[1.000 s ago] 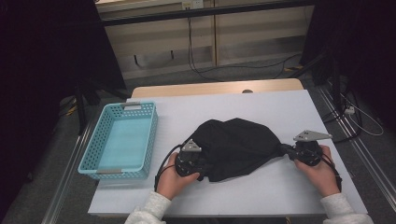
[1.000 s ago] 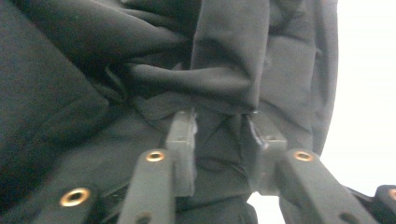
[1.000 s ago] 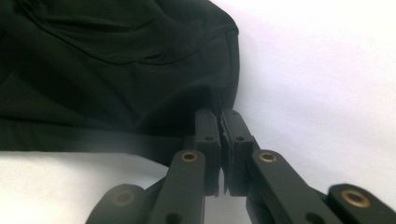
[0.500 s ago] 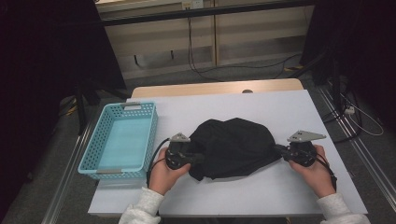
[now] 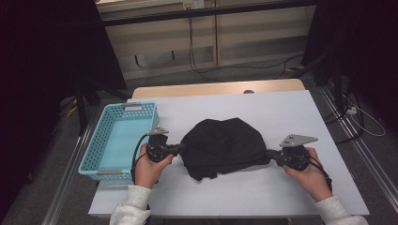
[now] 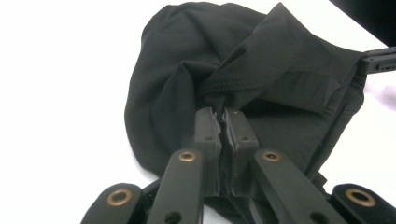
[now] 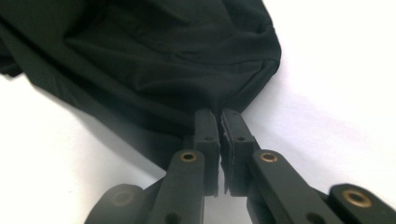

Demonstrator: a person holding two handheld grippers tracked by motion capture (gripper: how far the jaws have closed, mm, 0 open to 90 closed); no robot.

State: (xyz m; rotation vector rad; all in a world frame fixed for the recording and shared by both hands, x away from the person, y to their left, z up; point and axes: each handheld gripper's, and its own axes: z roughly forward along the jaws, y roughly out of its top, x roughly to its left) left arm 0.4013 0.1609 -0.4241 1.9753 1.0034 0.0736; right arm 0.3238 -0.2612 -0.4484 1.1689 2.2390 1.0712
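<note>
A black garment point(image 5: 224, 146) lies bunched on the white table point(image 5: 291, 112), stretched between my two grippers. My left gripper point(image 5: 181, 149) is at its left edge, and its jaws have just closed on a fold of the cloth point(image 6: 187, 70); in the left gripper view they point(image 6: 223, 115) pinch the fabric tight. My right gripper point(image 5: 271, 153) holds the right edge, and in the right gripper view it point(image 7: 219, 115) is shut on a corner of the cloth point(image 7: 154, 56). The right gripper's tip point(image 6: 379, 61) shows at the garment's far side.
A light blue mesh basket point(image 5: 95, 152) stands at the table's left edge, close to my left hand. A wooden tabletop strip point(image 5: 216, 88) runs behind the white surface. Cables lie on the floor beyond, and rails flank the table.
My left gripper has moved left toward the basket with the cloth's edge in it, drawing the garment out wider. The right gripper has shifted slightly left.
</note>
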